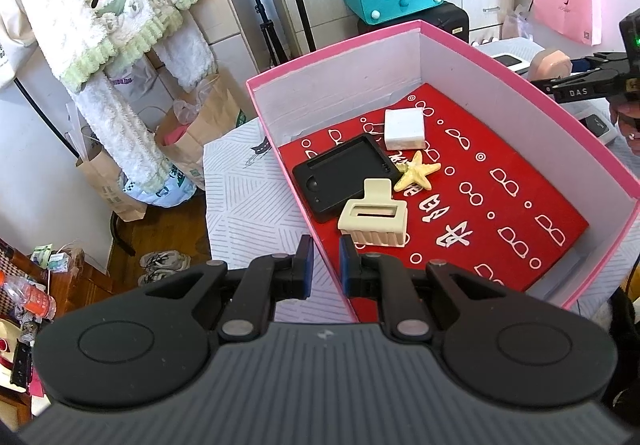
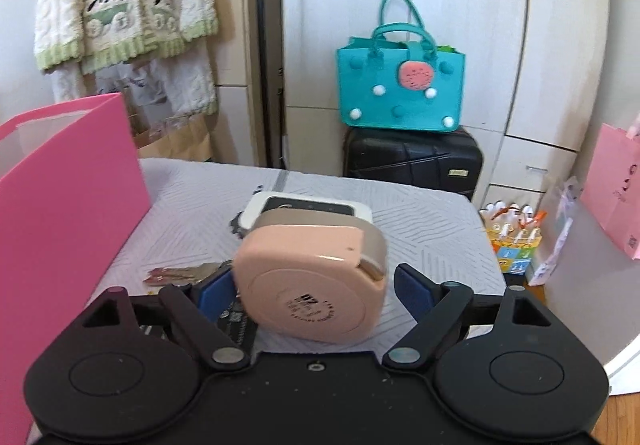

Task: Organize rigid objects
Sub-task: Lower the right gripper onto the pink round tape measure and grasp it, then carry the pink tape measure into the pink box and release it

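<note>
Left wrist view
Left claw (image 1: pixel 325 265): closed down to a narrow gap, nothing held; it straddles the near wall of the pink box (image 1: pixel 532 85).
Pink box: open top, white inner walls, red printed liner (image 1: pixel 500 213); it stands on the desk (image 1: pixel 248 201).
Box contents: white block (image 1: pixel 404 129) toward the back; black tray (image 1: pixel 346 177) in front of it; yellow starfish (image 1: pixel 418 171) touching the tray's right edge; cream hair clip (image 1: pixel 374 217) nearest, overlapping the tray's corner.
Right claw (image 1: pixel 556 79): outside the box, at its right wall, with a peach tape measure (image 1: pixel 550 63) between its fingers.

Right wrist view
Right claw (image 2: pixel 310 289): jaws wide; left pad touches the peach tape measure (image 2: pixel 316 281), right pad stands clear of it.
Tape measure: tilted, over the desk (image 2: pixel 432 221), outside the box.
Behind it: white device (image 2: pixel 308 207) on the desk.
Pink box (image 2: pixel 68 197): outer wall at left, interior hidden.
</note>
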{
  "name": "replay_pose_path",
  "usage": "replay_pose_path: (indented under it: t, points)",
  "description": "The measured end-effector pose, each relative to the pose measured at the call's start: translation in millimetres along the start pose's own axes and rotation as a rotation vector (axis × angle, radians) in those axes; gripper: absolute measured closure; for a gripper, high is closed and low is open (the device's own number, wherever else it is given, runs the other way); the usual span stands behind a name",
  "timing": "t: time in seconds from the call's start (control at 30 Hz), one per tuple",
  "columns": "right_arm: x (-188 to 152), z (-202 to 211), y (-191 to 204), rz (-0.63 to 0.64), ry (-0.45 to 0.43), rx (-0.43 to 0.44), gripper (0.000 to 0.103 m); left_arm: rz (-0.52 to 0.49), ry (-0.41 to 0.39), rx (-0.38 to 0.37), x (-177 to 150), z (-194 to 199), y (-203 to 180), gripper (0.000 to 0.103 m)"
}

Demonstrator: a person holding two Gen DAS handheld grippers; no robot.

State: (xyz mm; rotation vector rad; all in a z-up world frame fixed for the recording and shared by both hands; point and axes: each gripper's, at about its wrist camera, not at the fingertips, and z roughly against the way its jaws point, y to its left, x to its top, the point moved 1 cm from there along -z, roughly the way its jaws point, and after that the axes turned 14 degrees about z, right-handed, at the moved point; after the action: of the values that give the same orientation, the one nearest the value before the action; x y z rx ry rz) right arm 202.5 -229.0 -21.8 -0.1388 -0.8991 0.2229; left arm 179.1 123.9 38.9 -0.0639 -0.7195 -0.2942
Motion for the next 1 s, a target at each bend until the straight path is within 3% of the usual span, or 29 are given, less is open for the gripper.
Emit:
replay_pose_path:
  t: [0.13,0.57,0.8,1.0]
  points:
    - [1,9,11,0.094,-0.005,-0.004,0.023,0.006,-0.003,-0.007,0,0,2,0.09]
    - [23,64,17,0.097,-0.111,0.14,0.023,0.01,-0.007,-0.01,-1,1,5,0.09]
    - [60,103,42,0.147,-0.203,0.328,0.023,0.004,-0.007,-0.009,-1,1,5,0.09]
    - [95,111,79,0.27,-0.182,0.559,0.023,-0.005,-0.004,-0.007,-1,1,4,0.09]
